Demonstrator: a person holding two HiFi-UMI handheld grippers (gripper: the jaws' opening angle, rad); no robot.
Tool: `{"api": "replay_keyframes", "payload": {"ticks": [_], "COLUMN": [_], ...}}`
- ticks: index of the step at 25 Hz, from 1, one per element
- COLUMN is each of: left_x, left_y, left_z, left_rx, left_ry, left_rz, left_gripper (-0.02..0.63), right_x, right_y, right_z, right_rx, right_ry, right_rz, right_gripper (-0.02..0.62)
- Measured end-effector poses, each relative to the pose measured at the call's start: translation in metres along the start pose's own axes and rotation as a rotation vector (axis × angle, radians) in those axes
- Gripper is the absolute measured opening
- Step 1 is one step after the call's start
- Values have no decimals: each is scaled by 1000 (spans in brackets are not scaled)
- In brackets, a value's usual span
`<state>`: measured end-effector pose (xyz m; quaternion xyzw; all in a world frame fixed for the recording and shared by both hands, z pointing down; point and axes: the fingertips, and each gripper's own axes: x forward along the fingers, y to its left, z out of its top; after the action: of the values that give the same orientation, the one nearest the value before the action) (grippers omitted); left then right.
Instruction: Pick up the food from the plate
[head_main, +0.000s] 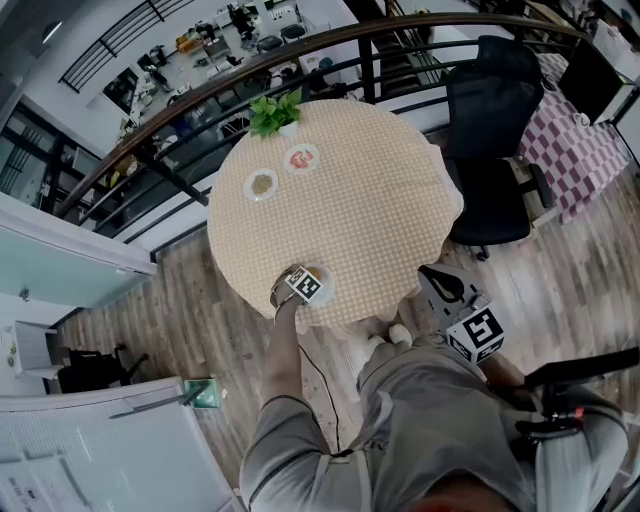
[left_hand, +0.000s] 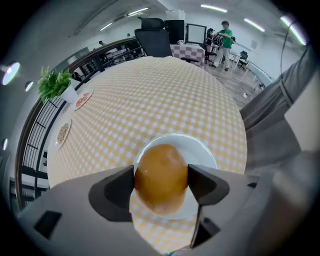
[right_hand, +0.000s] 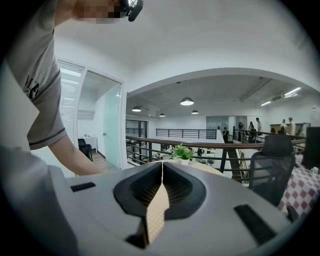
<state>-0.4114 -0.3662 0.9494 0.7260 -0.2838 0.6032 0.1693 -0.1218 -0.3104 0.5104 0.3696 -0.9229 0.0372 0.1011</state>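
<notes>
A round tabletop (left_hand: 150, 100) under a yellow-checked cloth is seen on a mezzanine with a wooden floor (head_main: 180, 300) and a curved railing (head_main: 200, 85). At its near edge a white plate (left_hand: 205, 155) is set, and on it lies the food (left_hand: 161, 172), a smooth, brown, egg-shaped piece. The left tongs (left_hand: 161, 184) are held wide about it, one jaw at each side. The right tongs (right_hand: 161, 175) are closed, beside the tabletop. Across the cloth two small dishes (left_hand: 62, 133) and a potted plant (left_hand: 55, 85) are placed; a black chair (left_hand: 152, 37) stands beyond.
</notes>
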Motion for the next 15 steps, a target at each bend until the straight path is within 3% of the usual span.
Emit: {"api": "replay_keyframes", "payload": {"ticks": [6, 15], "left_x": [17, 24], "left_y": [-9, -11], "left_z": [-18, -23], "left_rx": [-20, -30], "left_ry": [103, 113], "left_rz": [-102, -105], "left_gripper": [354, 359], "right_x": [7, 16], "right_y": [5, 5], "right_z": [-11, -11], "right_rx": [22, 23], "right_ry": [16, 15], "right_rz": [20, 31], "right_gripper": [15, 15]}}
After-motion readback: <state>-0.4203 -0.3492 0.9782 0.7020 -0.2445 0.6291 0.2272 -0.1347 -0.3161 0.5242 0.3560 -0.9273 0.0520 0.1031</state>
